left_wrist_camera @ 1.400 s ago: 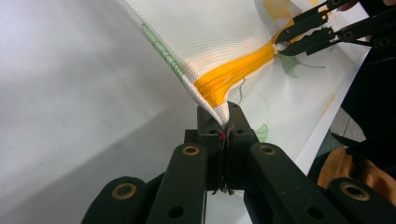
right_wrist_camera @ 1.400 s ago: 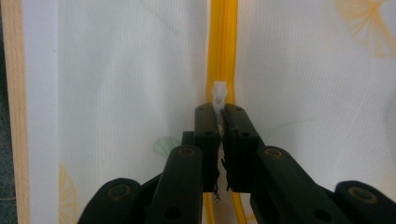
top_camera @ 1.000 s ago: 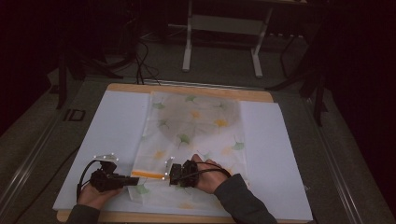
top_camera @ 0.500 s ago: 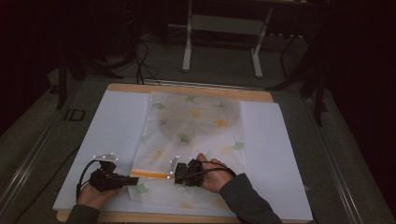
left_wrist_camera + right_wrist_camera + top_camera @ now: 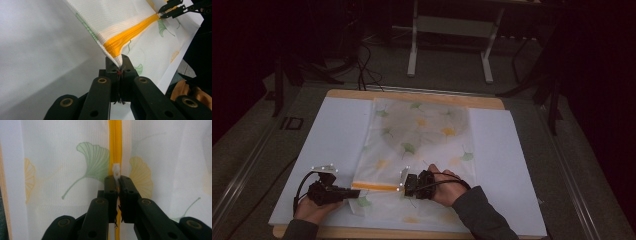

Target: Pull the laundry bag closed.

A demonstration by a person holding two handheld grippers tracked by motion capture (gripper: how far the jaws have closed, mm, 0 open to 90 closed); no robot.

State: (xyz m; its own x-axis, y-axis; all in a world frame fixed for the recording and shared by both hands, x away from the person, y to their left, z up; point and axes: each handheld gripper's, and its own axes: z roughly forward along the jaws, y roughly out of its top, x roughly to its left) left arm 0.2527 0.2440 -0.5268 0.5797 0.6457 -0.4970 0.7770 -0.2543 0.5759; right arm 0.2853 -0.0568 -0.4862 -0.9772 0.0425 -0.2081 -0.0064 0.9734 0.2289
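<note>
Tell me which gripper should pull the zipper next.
Right. The right gripper is shut on the white zipper pull of the orange zipper; the left gripper just anchors the mesh bag's corner.

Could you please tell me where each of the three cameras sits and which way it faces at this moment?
High view: above the person's side, looking forward and down on the mesh bag and table; both forearms and hands enter from below.
Left gripper view: rides the left gripper, looking along its jaws, shut on the bag's corner by the orange zipper.
Right gripper view: rides the right gripper, looking along its jaws, closed on the white zipper pull.
Shared: all three show the bag and zipper; the left gripper view also catches the right gripper.
</note>
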